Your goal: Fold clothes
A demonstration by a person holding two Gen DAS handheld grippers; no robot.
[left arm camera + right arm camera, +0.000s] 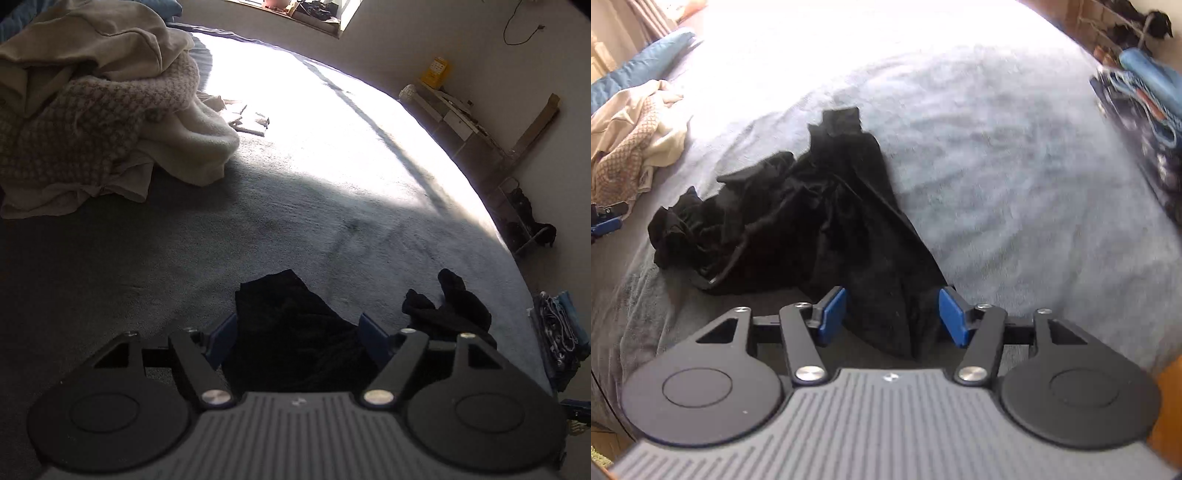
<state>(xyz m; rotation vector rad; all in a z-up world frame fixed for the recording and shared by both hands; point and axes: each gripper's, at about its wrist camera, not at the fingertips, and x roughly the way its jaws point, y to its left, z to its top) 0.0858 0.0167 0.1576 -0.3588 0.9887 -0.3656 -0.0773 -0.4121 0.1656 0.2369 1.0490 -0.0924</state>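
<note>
2 grippers, left [297, 334] and right [892, 314], I hold spread apart over a crumpled black garment [820, 206] at lower centre on the bed [997, 166].

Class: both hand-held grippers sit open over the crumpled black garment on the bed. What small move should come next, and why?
Probably close the right hand-held gripper on the edge of the black garment lying between its open fingers. The cloth is bunched on the grey blanket, so it needs gripping and spreading flat before any fold. The left hand-held gripper is likewise open over it.
</note>
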